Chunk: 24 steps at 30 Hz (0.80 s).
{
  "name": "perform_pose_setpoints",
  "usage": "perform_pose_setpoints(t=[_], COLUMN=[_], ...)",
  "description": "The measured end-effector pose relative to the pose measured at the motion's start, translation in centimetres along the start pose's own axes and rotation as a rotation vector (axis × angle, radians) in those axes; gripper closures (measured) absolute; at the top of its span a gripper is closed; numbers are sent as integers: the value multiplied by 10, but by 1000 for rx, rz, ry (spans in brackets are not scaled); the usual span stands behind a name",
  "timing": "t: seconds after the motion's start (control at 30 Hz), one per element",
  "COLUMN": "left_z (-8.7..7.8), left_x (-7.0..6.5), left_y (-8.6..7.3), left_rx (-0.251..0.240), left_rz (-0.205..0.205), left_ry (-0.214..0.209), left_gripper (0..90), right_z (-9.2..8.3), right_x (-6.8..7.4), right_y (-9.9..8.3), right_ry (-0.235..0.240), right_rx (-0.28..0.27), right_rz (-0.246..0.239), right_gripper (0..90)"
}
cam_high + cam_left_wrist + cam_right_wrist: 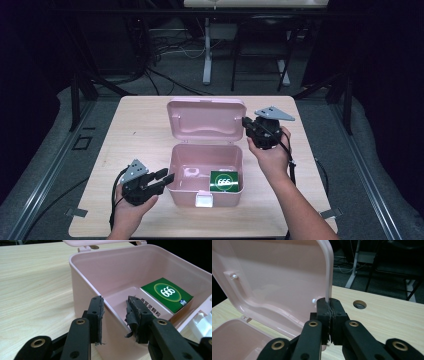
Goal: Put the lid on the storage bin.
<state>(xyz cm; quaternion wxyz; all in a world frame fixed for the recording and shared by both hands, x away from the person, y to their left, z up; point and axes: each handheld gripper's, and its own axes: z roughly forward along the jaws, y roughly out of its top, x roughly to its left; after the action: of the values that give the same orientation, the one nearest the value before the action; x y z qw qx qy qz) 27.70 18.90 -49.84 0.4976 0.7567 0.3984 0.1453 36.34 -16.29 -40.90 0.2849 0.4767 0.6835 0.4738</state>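
Pink storage box [206, 176] sits at the centre of the wooden table [135, 130], its lid [206, 118] raised upright behind the open body. The right gripper [246, 123] is clamped on the right edge of the lid, jaws closed flat against the thin plastic rim, while the left gripper [167, 177] straddles the left wall of the box with its jaws spread, one outside and one inside, neither pad pressing on the wall. Inside the box, a green carton marked 666 [225, 181] lies flat in the right front corner, against the right wall.
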Motion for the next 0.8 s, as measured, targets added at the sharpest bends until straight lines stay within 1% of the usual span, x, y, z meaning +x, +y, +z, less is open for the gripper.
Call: perform_pose_setpoints(t=[0.03,0.07,0.17,0.2,0.37,0.43,0.47,0.5,0.6,0.63,0.7,0.73,0.77,0.8], left_z=[0,0,-1,-2,-6,-6,-7,-7,-7,-8,-9,-9,-9,-10], left_x=[0,0,1,2,6,7,7,7,8,9,10,12,12,12], left_y=[0,2,4,5,14,17,22,22,30,36,39,45,45,48], left_rx=[0,5,2,1,-3,-13,-9,-9,-18,-26,-28,-34,-34,-41], left_rz=[0,9,12,15,20,23,32,32,47,48,46,49,49,49], left_ry=[0,7,12,16,27,30,34,34,39,41,42,45,45,50], left_gripper=[652,655,655,655,648,648,645,646,645,645,646,646,646,646], right_z=[0,-2,-3,-4,-8,-9,-11,-11,-13,-14,-15,-16,-16,-16], right_x=[0,2,1,1,3,3,4,4,5,6,6,7,7,7], right_y=[0,-2,-4,-5,-8,-9,-10,-10,-11,-11,-12,-12,-12,-12], right_ry=[0,-4,-3,2,0,3,3,3,3,1,2,2,2,2], right_rx=[0,-8,-22,-25,-33,-42,-43,-43,-40,-40,-38,-38,-38,-38], right_rz=[0,-11,-17,-11,-19,-28,-28,-28,-39,-45,-47,-49,-49,-49], right_gripper=[878,879,879,878,877,876,876,876,875,875,875,875,875,875])
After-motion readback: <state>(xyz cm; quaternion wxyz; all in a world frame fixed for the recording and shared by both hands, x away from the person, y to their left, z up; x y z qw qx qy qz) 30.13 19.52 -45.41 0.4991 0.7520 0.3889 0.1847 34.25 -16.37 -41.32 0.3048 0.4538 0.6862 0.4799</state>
